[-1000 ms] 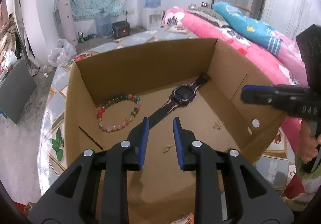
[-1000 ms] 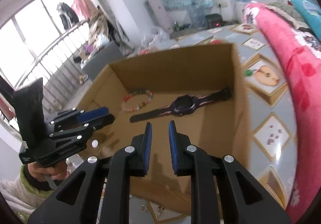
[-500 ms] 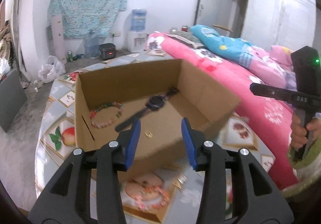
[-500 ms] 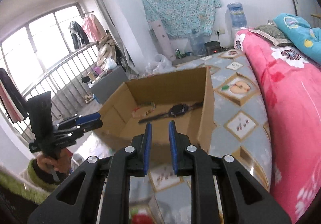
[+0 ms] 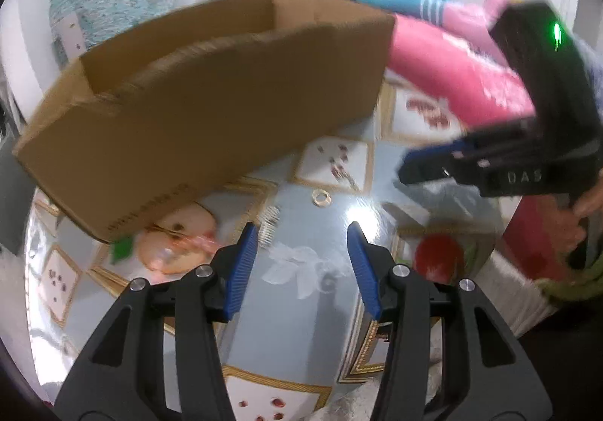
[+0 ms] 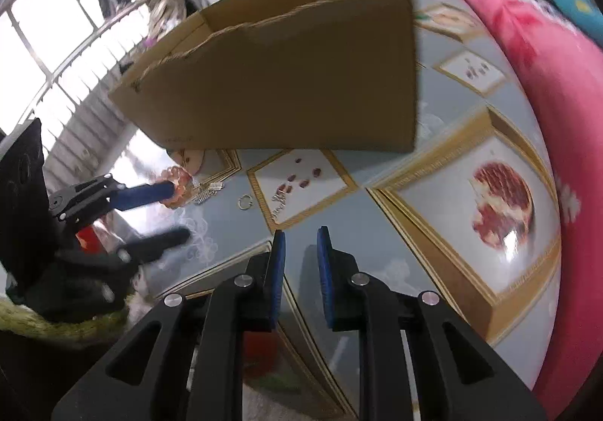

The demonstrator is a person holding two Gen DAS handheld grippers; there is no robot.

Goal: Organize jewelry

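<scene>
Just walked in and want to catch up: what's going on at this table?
A person holds a tool in each hand over a glossy table, beside a cardboard box. The left tool is opening with nothing between its fingers, near a small ring, a metal clip and a pinkish bead bracelet. The right tool is nearly closed and empty.

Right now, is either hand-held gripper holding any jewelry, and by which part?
Nothing is held. The left hand-held gripper is opening over bare table; the right hand-held gripper has an empty gap.
</scene>
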